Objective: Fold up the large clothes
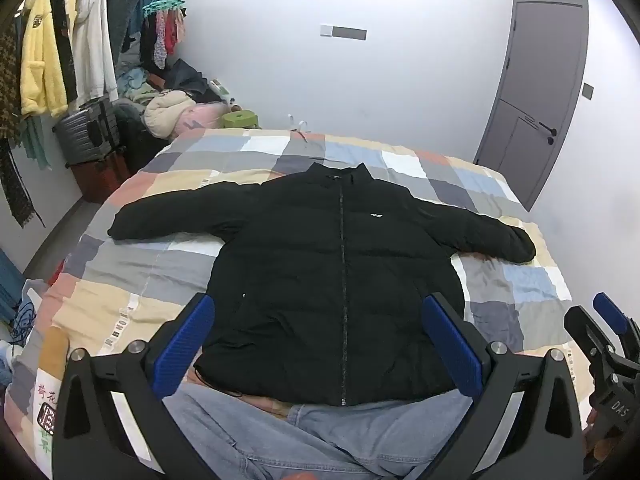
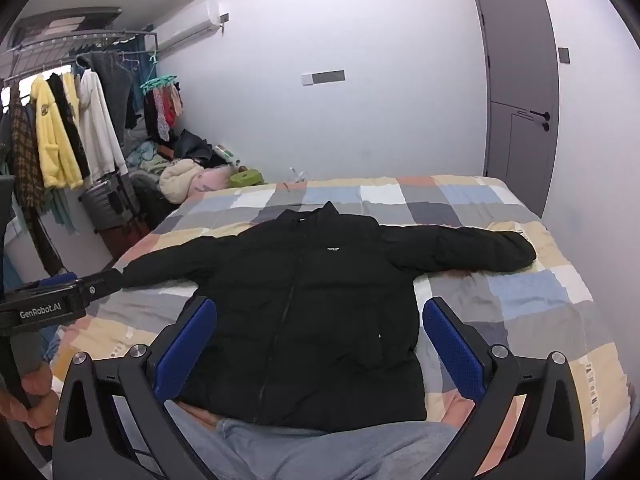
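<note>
Bare checked bedspread [image 1: 168, 272] is left open beside both sleeves of the black puffer jacket [image 1: 320, 280]. The near edge is blocked by light blue jeans [image 1: 304, 440].

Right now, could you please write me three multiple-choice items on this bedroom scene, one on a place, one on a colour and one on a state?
1. Where does the black jacket lie?
A. hung on the clothes rack
B. spread on the checked bedspread
C. on the floor by the door

2. What colour are the pads on the left gripper?
A. blue
B. red
C. white

3. How is the jacket's front?
A. open with the lining showing
B. folded in half
C. zipped shut, both sleeves spread out

Answers:
1 B, since the jacket rests flat on the checked bedspread, collar toward the far wall.
2 A, since both pads in the left wrist view are blue.
3 C, since the zip runs closed from hem to collar and a sleeve reaches out to each side. Both the left gripper and the right gripper hold their jaws wide apart above the hem.
</note>
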A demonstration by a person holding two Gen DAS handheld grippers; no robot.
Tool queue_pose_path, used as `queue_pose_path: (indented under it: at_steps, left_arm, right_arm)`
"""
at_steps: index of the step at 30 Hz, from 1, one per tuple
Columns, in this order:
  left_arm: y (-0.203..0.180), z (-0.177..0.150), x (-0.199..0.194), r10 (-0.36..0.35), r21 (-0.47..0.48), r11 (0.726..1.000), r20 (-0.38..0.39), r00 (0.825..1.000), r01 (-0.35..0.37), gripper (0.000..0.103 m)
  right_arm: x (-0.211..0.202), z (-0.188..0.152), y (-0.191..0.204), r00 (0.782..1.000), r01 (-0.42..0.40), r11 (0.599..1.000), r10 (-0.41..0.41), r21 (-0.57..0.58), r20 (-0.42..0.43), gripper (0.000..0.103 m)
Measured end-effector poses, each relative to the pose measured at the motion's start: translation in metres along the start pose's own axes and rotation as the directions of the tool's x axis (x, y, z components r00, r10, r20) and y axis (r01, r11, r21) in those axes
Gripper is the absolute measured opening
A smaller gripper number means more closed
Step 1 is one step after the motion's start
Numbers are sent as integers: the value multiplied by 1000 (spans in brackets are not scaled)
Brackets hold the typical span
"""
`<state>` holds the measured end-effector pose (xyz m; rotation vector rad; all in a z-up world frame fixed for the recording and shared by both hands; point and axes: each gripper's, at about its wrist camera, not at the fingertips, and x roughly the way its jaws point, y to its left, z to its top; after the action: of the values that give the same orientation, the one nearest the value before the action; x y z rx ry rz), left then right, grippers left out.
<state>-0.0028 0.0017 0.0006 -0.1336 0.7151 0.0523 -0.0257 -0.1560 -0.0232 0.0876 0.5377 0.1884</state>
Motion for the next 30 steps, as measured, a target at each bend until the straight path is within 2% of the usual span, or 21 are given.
queue_pose_path:
  at_steps: [3,9,30]
  left_arm:
    - [8,-2,-1,4,-7,1000,3,1000,-4,103]
    - [2,-1,-1,19,1,1000,-3,1000,-19,103]
    - [-2,2,1,-4,1,1000,-22,1000,4,103]
  right_arm:
    - [-3,-1,-2,1000,-4,1000,4,3,0,103]
    - [-1,-1,-5,1000,4,1000,-4,-10,-22,103]
    - [1,-6,-2,999,33,999,-33,-6,-25,103]
